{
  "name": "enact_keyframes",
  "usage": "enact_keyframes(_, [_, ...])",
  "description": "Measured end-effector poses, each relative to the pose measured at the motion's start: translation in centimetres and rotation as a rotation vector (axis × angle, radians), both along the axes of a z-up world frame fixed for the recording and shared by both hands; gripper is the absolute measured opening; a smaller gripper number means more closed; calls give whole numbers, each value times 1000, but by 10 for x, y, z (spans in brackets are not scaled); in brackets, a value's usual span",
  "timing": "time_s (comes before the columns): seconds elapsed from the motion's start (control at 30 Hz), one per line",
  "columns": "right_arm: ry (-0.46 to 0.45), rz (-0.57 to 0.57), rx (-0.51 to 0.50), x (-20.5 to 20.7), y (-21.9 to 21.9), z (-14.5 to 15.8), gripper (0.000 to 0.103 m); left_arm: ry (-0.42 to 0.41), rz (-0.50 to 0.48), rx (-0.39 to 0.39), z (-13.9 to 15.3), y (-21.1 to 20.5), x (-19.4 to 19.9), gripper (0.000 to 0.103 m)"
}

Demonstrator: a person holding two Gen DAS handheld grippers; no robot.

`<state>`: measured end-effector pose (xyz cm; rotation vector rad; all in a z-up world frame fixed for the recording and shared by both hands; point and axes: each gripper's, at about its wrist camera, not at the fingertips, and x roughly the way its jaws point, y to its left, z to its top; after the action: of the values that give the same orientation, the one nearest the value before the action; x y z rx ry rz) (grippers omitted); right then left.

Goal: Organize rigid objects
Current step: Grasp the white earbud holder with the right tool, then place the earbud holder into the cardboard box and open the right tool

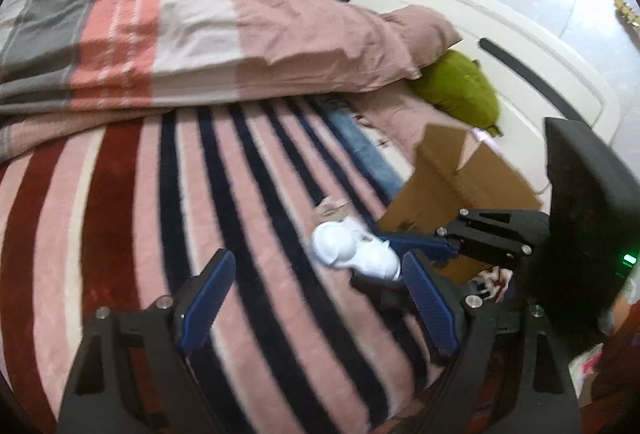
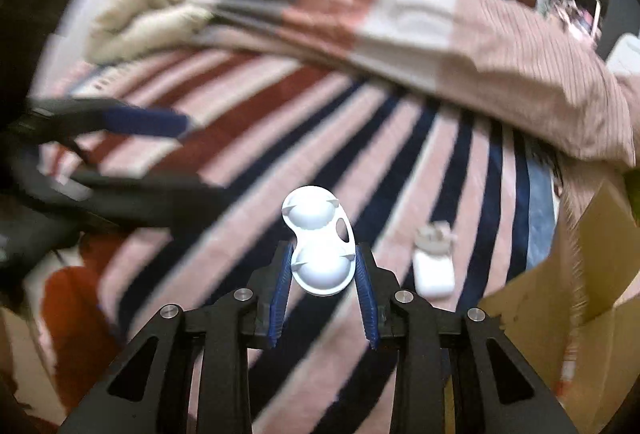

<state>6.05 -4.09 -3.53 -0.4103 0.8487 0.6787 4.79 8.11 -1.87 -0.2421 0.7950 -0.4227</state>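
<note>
Held piece: we have the white moulded plastic piece with two round domes (image 2: 320,246) pinched at its lower dome between the blue ribbed pads of the right hand-held gripper (image 2: 323,270), jaws narrow and pressing on it from both sides; its upper dome sticks out past the fingertips, above the bed.

Left hand-held gripper (image 1: 316,298): jaws wide, nothing between them. In its own view the white piece appears just beyond its fingertips, carried by the right one.

Destination: we judge the open brown cardboard box (image 2: 592,298) at the right edge of the bed to be where the piece goes; it stands near, to the right of the held piece.

Grip advice: the hold sits on a rounded, smooth dome, so we should keep the squeeze steady and avoid quick wrist rolls, or the piece may swivel or pop out.

Path advice: we would carry it over the box wall, clear of the raised flap, and lower it inside before letting go.

Still on the bed: a small white glossy case with a beige lid (image 2: 434,266) lies on the pink, red and navy striped blanket (image 2: 240,153), between the held piece and the box; we should pass above it without knocking it.

Left hand role: we keep it clear of the right hand's path.
</note>
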Motion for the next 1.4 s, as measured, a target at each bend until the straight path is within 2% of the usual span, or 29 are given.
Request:
enact_keyframes(0.07, [-29,25,32,-9,-2,20,26,-9,-23,-23,11,-8,5,69])
enact_keyframes(0.13, [-50,33,57,-14,-8,34,26,-26,-52,-33,22,-18,9,63])
enact_keyframes(0.27, [-77,22,94,-16,-30,56,26,-53,-143,-63,41,-49,22,44])
enact_keyframes(0.5, [-84,-77,119,6,-100,73,26,-54,-244,16,59,-132,53,44])
enact_keyframes(0.67, [-62,-185,93,25,-159,78,26,-3,-347,65,59,-201,86,44])
enact_keyframes(0.8, [-24,-262,14,43,-193,71,26,53,-408,126,50,-249,108,44])
enact_keyframes(0.9, [6,-304,-56,56,-209,60,26,87,-417,164,43,-269,119,44])
enact_keyframes(0.93, [10,-314,-72,57,-213,58,26,94,-411,178,41,-272,122,44])
enact_keyframes(1.0, [6,-332,-123,60,-219,53,27,103,-399,195,39,-276,126,53])
enact_keyframes(1.03, [7,-337,-141,58,-220,51,27,101,-390,194,39,-275,126,64])
enact_keyframes(1.07, [13,-341,-156,59,-221,47,29,94,-378,193,40,-271,125,70])
enact_keyframes(1.13, [21,-343,-163,57,-220,45,33,77,-361,188,44,-259,122,70])
enact_keyframes(1.23, [16,-325,-149,49,-214,48,34,51,-312,173,54,-232,115,72])
enact_keyframes(1.4, [-14,-238,-39,31,-179,73,34,-23,-170,192,73,-161,87,73])
